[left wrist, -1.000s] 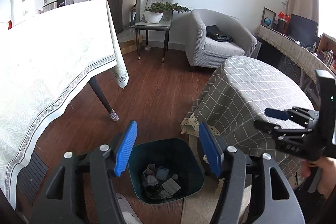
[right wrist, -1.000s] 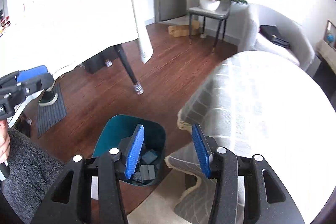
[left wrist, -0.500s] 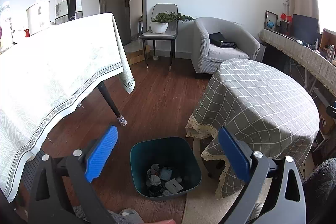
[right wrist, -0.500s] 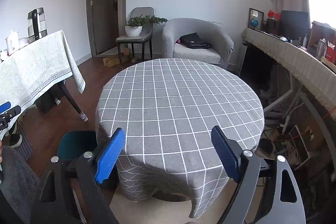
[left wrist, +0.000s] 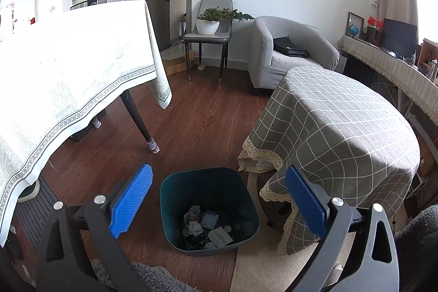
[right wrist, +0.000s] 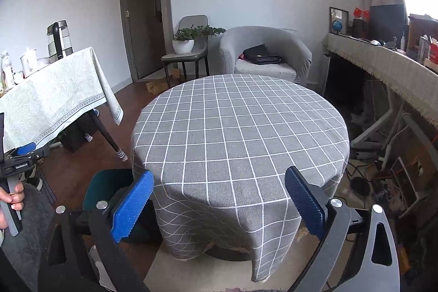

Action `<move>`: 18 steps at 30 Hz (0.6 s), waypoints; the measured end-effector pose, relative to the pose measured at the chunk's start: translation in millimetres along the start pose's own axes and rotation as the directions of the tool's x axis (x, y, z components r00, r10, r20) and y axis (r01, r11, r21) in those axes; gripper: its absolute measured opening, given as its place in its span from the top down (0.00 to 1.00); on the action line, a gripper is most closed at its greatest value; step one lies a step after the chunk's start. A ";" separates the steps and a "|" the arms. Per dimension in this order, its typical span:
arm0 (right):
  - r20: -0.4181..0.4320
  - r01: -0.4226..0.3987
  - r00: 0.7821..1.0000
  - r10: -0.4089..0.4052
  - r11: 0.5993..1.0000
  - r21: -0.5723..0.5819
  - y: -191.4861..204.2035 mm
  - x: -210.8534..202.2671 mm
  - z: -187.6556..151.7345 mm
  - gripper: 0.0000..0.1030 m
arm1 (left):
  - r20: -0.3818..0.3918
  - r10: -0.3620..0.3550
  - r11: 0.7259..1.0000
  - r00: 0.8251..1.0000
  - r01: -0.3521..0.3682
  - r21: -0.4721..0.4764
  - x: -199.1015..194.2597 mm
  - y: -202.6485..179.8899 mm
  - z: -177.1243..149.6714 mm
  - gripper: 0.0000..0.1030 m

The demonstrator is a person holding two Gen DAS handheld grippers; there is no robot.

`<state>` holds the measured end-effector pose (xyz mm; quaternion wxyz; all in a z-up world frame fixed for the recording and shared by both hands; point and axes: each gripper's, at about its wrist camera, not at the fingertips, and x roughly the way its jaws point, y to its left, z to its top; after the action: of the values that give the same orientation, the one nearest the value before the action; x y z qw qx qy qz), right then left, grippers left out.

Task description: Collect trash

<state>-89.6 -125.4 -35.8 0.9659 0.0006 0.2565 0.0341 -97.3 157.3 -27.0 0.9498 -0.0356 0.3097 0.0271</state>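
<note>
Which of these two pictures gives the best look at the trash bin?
The left wrist view: the teal bin sits open in the centre, with scraps visible inside. In the right wrist view only part of its rim shows, behind a blue tong pad and the checked tablecloth.

A matt dark-teal plastic bin stands on glossy reddish wood floor beside a grey checked cloth tablecloth edged with cream lace.

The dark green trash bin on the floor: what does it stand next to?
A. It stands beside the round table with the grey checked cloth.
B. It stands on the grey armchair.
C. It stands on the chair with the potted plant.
A: the trash bin, with scraps inside, stands on the floor right beside the round table, at its hanging cloth edge.
</note>
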 end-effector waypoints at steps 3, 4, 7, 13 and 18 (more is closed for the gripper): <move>0.016 -0.013 1.000 0.013 1.000 -0.018 6.2 -2.1 -0.7 0.04 | -0.007 -0.002 1.000 1.000 0.002 0.004 0.9 -1.5 -1.2 0.04; 0.019 -0.021 1.000 0.021 0.999 -0.024 7.6 -3.1 -1.0 0.04 | -0.005 -0.004 1.000 1.000 0.004 0.008 0.2 -2.3 -1.4 0.04; 0.022 -0.039 0.999 0.040 0.999 -0.031 10.0 -3.6 -1.4 0.04 | 0.000 -0.005 1.000 1.000 0.005 0.029 -1.2 -5.8 -2.7 0.04; 0.027 -0.056 0.998 0.056 0.998 -0.017 10.7 -3.3 -1.5 0.03 | 0.001 0.011 0.998 1.000 -0.011 0.059 -0.8 -8.6 -3.7 0.04; 0.025 -0.051 0.998 0.053 0.998 -0.040 17.6 -2.5 -0.7 0.03 | 0.002 0.014 0.998 1.000 -0.014 0.061 -1.5 -6.9 -3.9 0.04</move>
<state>-93.3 -108.0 -34.9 0.9678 -0.0116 0.2432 0.0643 -100.2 150.1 -28.9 0.9504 -0.0043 0.3100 0.0242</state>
